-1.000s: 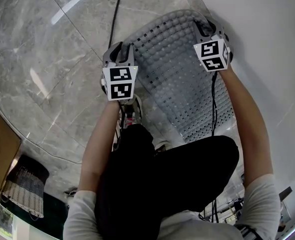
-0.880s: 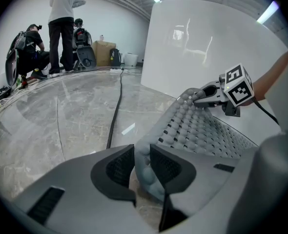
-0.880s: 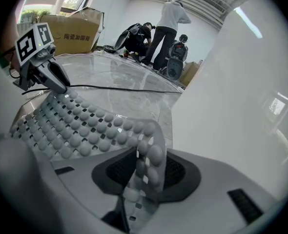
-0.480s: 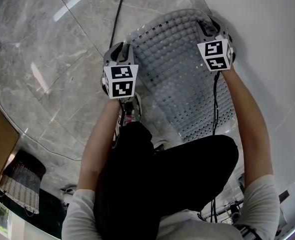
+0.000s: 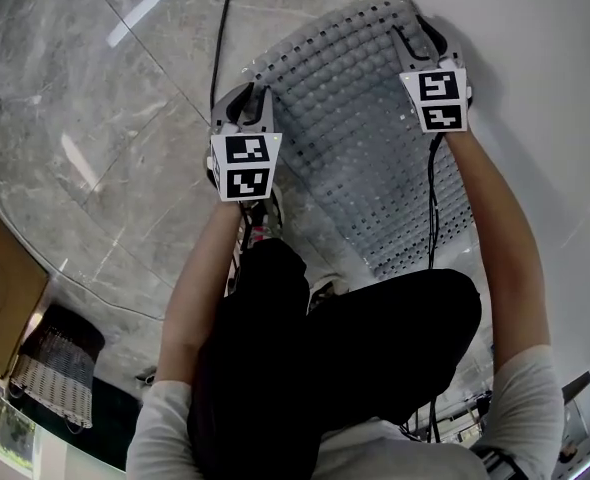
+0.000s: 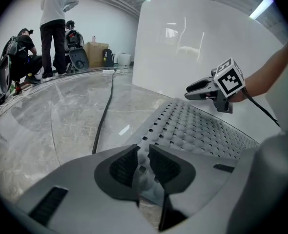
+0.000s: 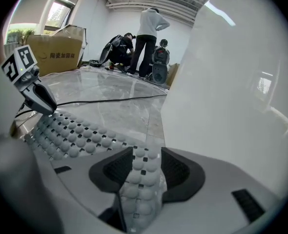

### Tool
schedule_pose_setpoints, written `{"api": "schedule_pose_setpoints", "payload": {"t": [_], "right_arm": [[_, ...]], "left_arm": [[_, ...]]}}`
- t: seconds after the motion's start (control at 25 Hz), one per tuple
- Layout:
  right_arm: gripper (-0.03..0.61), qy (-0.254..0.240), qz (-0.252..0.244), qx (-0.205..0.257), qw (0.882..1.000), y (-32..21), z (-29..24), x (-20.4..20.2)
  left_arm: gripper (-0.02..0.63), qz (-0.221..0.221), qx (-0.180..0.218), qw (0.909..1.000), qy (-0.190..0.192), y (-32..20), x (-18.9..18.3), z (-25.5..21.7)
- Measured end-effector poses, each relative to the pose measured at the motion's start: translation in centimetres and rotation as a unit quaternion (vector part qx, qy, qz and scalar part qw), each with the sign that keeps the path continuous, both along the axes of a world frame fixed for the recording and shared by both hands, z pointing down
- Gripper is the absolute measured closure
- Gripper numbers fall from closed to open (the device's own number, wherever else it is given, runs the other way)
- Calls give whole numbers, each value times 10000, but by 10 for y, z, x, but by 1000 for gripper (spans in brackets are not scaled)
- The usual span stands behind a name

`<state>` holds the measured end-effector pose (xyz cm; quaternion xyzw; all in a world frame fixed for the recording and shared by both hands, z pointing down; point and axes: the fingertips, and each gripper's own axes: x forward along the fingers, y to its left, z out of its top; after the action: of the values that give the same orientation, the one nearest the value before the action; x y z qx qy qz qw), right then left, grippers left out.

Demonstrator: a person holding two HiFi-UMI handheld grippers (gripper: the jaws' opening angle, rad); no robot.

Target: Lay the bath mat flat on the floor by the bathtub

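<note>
The left gripper (image 6: 143,152) stands narrow, its pads pinching a corner of the grey bath mat (image 5: 365,118); only the left gripper view shows this pinch, since in the head view those jaws are too small to read. The right gripper (image 7: 148,155) stands wide, its jaws having just been opening; the right gripper view shows a strip of the knobbed mat lying between the pads, with neither pad pressing on it. The head view gives what neither gripper view does: the whole mat, spread from the upper centre of the frame toward the lower right over the marble floor (image 5: 95,88), just beside the white bathtub (image 5: 535,68) wall at the right edge; the person crouches below it. A black cable (image 5: 220,38) crosses the floor at upper left. Only the gripper views show people (image 6: 53,28) far off across the room; the right one also shows a cardboard box (image 7: 56,52) at its upper left.
</note>
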<state>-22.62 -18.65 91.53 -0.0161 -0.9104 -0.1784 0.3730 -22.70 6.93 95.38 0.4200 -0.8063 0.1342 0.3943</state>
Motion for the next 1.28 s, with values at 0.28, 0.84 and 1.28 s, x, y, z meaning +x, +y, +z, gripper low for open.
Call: {"api": "schedule_pose_setpoints", "payload": {"t": [0.28,0.84,1.28], "right_arm": [[405,129,-14,54,9999,4,9,22],[572,-287,172,-173,9993,27,-19,68],[574,-264,603,-740,9951,49,-119,141]], "left_arm": [[536,128,64,9999,46,-10,11,-3],[562,703,222,9971,-191,-34,42,-20],[603,1657,275,9846,-483,-48,66,-139]]}}
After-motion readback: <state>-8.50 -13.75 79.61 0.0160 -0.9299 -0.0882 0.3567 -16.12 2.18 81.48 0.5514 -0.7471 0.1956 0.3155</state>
